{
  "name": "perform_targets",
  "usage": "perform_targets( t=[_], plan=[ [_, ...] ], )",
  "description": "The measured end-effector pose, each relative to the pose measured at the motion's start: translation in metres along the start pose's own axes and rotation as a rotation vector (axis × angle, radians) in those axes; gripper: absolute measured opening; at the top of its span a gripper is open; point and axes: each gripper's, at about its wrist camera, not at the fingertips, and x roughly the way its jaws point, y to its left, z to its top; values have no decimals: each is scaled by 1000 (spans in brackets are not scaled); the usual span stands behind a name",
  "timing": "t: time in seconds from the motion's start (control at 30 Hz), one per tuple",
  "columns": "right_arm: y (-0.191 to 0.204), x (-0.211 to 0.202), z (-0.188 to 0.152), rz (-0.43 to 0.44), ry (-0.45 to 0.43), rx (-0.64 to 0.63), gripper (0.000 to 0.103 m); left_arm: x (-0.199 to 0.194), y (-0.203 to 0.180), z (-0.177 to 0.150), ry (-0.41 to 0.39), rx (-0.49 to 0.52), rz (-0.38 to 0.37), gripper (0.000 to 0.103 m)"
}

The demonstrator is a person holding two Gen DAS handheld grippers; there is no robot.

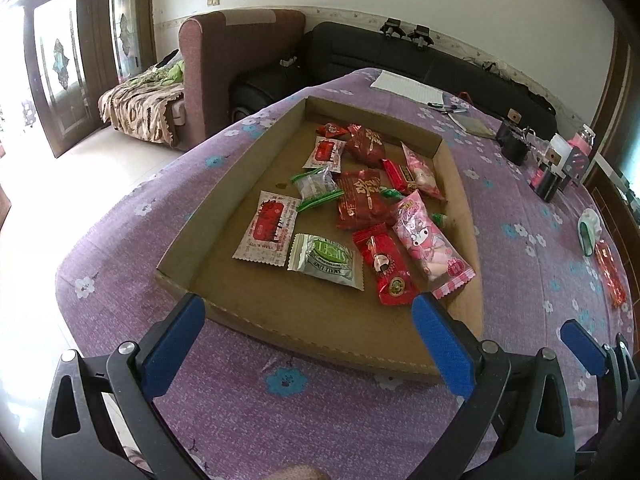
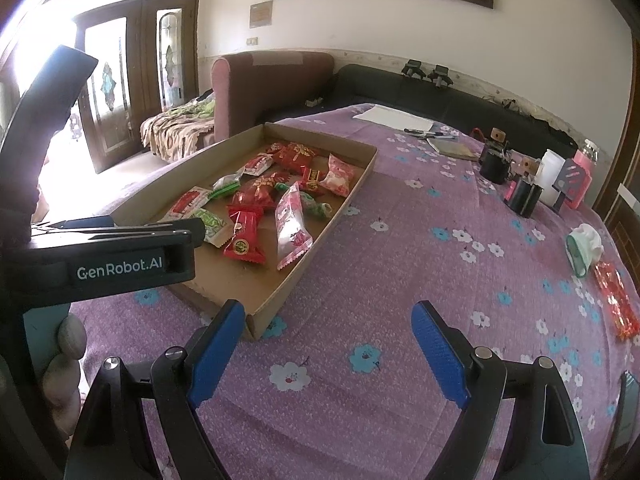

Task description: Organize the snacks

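Note:
A shallow cardboard tray [image 1: 188,236] [image 2: 352,196] sits on the purple flowered tablecloth and holds several wrapped snacks: red packets [image 1: 386,266], a pink marshmallow bag [image 1: 430,246], a green-and-white packet [image 1: 326,260] and a red-and-white packet [image 1: 268,226]. One red-orange snack [image 1: 610,276] [image 2: 616,306] lies loose on the cloth at the far right. My left gripper [image 1: 312,316] is open and empty just in front of the tray's near edge. My right gripper [image 2: 328,326] is open and empty over the cloth by the tray's near right corner.
A white-and-green tape dispenser [image 2: 582,248] lies beside the loose snack. Black holders, a pink box and a white bottle [image 2: 554,182] stand at the back right. Paper and pens [image 2: 428,132] lie at the far edge. A sofa stands behind the table.

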Motion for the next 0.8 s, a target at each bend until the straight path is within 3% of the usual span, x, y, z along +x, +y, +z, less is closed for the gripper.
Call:
perform_targets(
  t=[0.8],
  plan=[
    [3, -1, -4, 2, 3, -2, 87, 3, 0, -3, 19, -7, -11, 103]
  ],
)
